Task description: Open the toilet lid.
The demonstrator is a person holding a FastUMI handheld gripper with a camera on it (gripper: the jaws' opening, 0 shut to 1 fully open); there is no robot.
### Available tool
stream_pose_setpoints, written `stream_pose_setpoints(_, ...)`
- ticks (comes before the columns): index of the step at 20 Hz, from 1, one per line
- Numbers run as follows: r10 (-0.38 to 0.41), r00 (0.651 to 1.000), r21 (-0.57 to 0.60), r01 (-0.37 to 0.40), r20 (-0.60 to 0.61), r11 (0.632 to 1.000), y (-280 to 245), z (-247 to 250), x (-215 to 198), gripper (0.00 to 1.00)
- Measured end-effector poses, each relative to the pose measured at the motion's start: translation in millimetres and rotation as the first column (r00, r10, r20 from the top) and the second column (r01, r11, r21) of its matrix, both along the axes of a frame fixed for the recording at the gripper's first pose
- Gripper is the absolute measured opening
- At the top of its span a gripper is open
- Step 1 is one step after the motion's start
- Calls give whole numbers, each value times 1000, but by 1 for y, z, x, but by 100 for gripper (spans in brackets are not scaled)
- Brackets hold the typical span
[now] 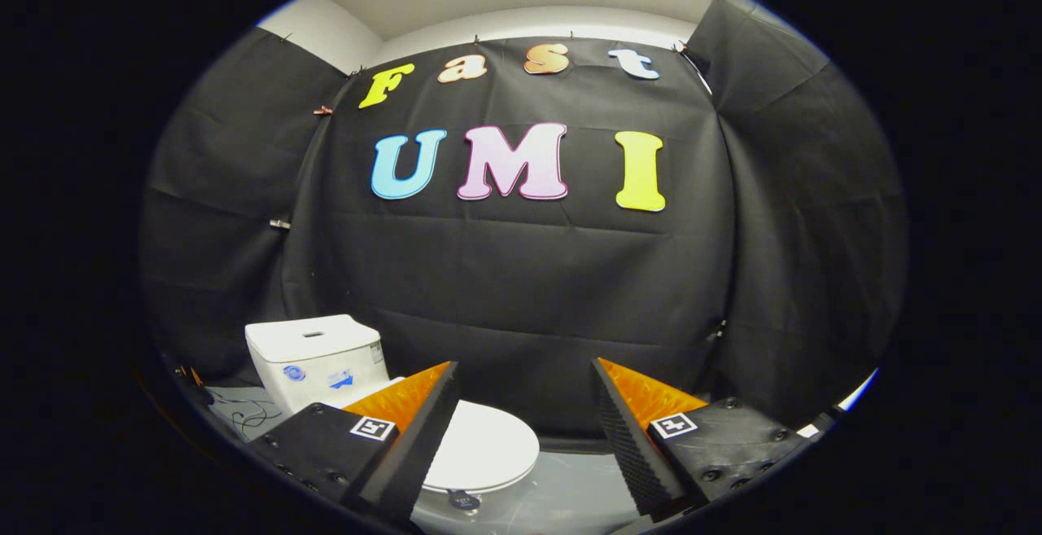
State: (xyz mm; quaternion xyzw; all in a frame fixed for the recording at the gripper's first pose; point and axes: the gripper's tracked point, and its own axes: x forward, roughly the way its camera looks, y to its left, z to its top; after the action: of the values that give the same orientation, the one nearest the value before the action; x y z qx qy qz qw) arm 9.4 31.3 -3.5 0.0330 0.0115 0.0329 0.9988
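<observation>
A small white toilet stands on the floor below and ahead of me, its lid [482, 449] lying flat and closed over the bowl. Its white tank [316, 360] rises behind the lid, beyond my left finger [411, 429]. My gripper [525, 376] hangs above the toilet with its fingers wide apart and nothing between them. The left finger covers the lid's rear-left part. The right finger [643, 429] is off to the lid's right, over bare floor.
Black cloth walls close in the booth behind and on both sides of the toilet. The grey floor [562, 490] runs in front of and to the right of the bowl. A thin cable [248, 417] lies on the floor left of the tank.
</observation>
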Motion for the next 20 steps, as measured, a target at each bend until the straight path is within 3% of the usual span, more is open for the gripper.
stream_pose_setpoints(6, 32, 999, 2, -32, -20, 999, 12, -8, 6, 98)
stream_pose_setpoints(10, 55, 994, 119, -44, -90, 992, 18, -18, 19, 98)
stream_pose_setpoints(13, 112, 966, 227, -58, -234, 972, 28, -56, 37, 99)
stream_pose_setpoints(16, 211, 878, 443, 2, -431, 896, 40, -109, 48, 99)
stream_pose_setpoints(18, 271, 791, 543, 89, -548, 835, 46, -150, 48, 98)
stream_pose_setpoints(20, 306, 679, 548, 170, -668, 819, 50, -203, 32, 99)
